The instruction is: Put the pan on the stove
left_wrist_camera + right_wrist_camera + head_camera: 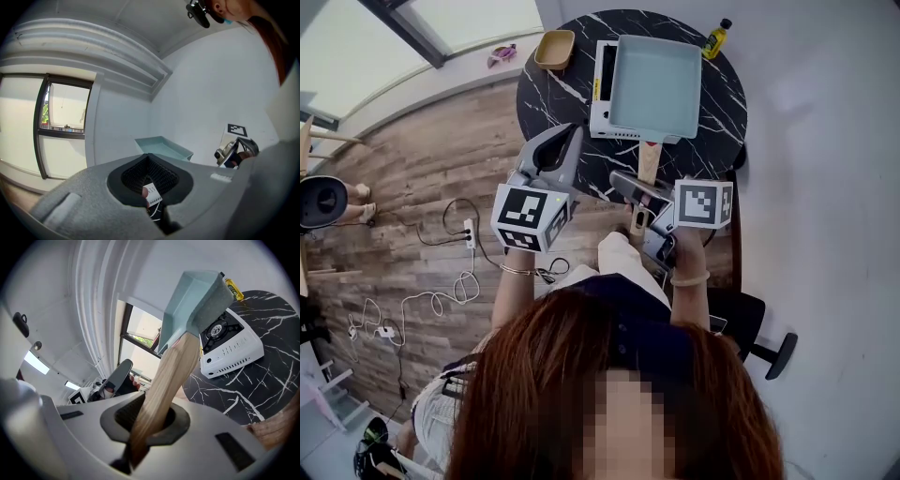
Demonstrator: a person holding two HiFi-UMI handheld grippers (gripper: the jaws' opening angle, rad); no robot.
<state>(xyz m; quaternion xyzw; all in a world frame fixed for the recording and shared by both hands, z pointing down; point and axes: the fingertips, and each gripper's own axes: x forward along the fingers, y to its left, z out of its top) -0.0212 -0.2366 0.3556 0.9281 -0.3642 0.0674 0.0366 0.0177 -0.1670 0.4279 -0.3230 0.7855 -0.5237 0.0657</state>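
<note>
Nearest the person, the left gripper [573,132] points toward the table [724,105] with its fingers pressed together. Its own view shows only a small white tag in the dark hollow between them. Just beside it, the right gripper [639,197] has its fingers pinching the wooden handle [649,161] of the pan [656,86]. In the right gripper view the handle [168,376] runs up through the hollow between the fingers to the pale blue-green square pan [192,301]. The pan is held in the air, tilted, and clear of the white stove [229,350], whose burner shows below it. From the head view the pan covers most of the stove [602,89], which stands on the round black marble table. At the far edge of the table, a wooden bowl [554,49] sits to the left of the stove and a yellow bottle [716,39] to its right.
</note>
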